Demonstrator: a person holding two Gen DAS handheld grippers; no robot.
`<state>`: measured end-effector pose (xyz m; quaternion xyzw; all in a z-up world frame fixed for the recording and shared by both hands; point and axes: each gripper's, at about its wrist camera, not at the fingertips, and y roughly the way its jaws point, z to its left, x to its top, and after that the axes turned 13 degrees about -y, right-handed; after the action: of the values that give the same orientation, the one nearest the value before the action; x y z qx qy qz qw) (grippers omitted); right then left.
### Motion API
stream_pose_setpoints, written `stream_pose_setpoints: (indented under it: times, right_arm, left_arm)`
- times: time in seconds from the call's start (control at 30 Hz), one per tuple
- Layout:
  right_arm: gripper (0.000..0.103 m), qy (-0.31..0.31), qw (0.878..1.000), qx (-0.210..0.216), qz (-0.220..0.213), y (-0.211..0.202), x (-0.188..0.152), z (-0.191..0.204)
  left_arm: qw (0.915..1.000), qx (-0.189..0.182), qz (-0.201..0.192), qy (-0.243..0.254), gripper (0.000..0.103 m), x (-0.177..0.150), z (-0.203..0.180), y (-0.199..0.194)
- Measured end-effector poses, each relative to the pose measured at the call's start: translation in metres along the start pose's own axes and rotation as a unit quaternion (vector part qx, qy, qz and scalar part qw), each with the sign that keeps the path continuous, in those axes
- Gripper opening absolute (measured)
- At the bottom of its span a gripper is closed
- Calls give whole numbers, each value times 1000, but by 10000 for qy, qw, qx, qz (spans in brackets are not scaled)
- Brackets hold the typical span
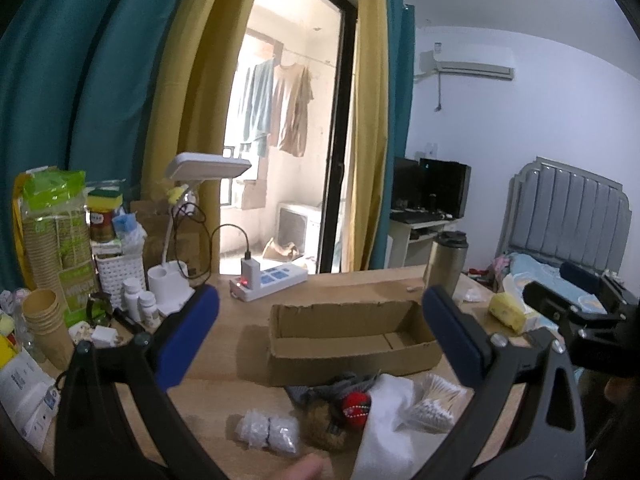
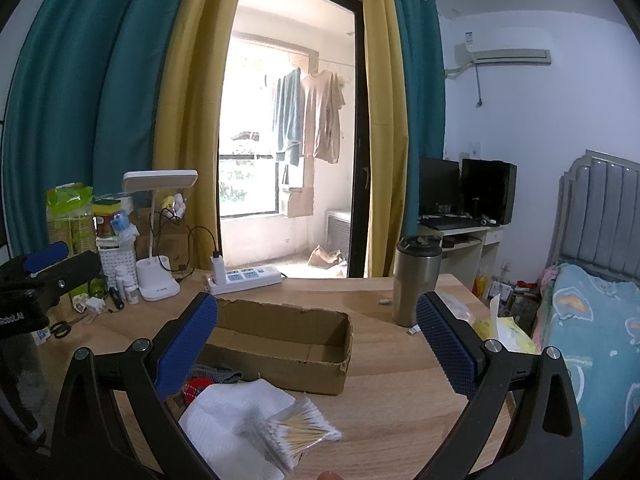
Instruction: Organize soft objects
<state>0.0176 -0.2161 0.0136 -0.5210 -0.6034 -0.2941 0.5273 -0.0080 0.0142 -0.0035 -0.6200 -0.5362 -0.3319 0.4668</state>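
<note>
Both your tools, left (image 1: 320, 336) and right (image 2: 317, 336), hang spread wide with nothing between their pads. Below them, at the table's (image 2: 392, 364) near edge, lie white cloth (image 2: 228, 420), cotton swabs (image 2: 300, 434) and plush toy (image 1: 340, 412), in front of the cardboard box (image 2: 280, 344).

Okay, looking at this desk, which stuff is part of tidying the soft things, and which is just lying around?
For the job:
- cardboard box
- white cloth
- pack of cotton swabs
- red plush toy
- grey fabric
- two small white packets

Just lying about:
- desk lamp
- power strip
- steel tumbler
- paper cups
- pill bottles
- scissors
</note>
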Motion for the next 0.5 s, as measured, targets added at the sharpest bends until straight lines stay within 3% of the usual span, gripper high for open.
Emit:
stream_pose_setpoints:
  times: [0.5]
  right_arm:
    - [101,42,9998,186,44,7,-16,-7]
  left_arm:
    - [9994,60,326,70,102,-20,-16,9]
